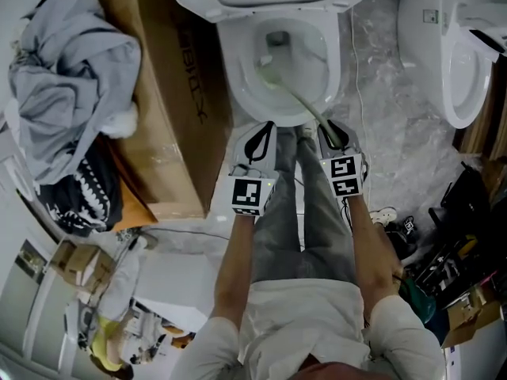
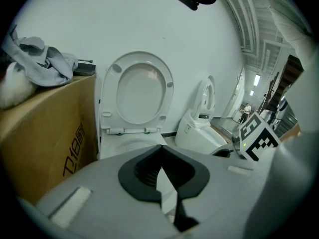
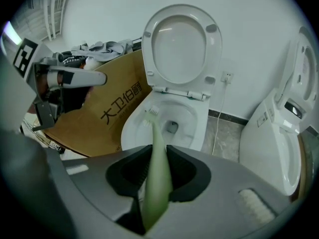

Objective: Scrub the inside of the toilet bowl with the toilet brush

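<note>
now right claw (image 3: 158, 151) grips one toilet brush (image 3: 153, 128); two toilets (image 1: 234, 70)

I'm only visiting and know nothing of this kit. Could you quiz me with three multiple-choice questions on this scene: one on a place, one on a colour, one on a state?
1. Where is the head of the brush? A: in the bowl. B: in a sink. C: in a bucket.
2. What colour is the brush's handle? A: red. B: green. C: black.
3. How is the left tool? A: open. B: shut on the brush. C: shut, empty.

Answers:
1. A: its bristles sit inside the bowl.
2. B: the pale green handle runs through the right tool.
3. C: its jaws meet with nothing between them.
</note>
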The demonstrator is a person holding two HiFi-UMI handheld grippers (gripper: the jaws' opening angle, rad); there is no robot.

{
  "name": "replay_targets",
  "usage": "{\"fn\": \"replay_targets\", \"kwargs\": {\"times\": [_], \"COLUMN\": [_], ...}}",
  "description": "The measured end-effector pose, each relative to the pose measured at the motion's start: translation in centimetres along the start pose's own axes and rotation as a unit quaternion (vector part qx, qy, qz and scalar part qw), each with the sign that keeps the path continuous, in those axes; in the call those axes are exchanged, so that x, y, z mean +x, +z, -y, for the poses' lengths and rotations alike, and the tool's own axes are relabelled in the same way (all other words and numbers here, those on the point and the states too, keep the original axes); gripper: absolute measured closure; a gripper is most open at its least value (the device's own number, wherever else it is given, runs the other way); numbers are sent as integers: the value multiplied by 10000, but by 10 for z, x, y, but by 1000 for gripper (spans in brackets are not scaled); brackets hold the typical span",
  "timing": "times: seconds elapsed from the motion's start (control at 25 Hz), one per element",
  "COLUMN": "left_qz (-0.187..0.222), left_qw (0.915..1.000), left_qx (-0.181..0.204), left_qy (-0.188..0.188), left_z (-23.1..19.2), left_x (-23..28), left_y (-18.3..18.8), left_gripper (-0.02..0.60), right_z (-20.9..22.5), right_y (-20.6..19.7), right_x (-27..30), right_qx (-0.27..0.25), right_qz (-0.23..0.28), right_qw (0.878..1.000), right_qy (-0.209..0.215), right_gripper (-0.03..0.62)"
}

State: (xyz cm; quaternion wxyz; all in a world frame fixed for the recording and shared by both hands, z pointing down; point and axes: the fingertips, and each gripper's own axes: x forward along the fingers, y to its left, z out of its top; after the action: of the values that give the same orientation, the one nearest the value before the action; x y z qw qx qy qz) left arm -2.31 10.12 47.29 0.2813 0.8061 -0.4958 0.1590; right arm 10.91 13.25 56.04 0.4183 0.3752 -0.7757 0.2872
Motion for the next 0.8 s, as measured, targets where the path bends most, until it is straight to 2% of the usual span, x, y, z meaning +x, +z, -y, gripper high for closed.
{"fn": "replay_targets", "kwargs": {"times": [0.56, 0.8], "left_qz": [-213, -287], "left_qw": [9996, 9993], "left_qx": [-210, -227], "left_qy": [14, 7], "left_z": [-13, -13], "left_x": [4, 4], "left_y": [-30, -35], "left_gripper": [561, 561], "right_z": [-14, -24], "right_y": [-45, -60], "right_x": [51, 65], "right_qx": [236, 275], "right_qz": [-682, -999], "right_qw": [9973, 9942], "right_qy": [96, 283], "right_gripper": [503, 505]}}
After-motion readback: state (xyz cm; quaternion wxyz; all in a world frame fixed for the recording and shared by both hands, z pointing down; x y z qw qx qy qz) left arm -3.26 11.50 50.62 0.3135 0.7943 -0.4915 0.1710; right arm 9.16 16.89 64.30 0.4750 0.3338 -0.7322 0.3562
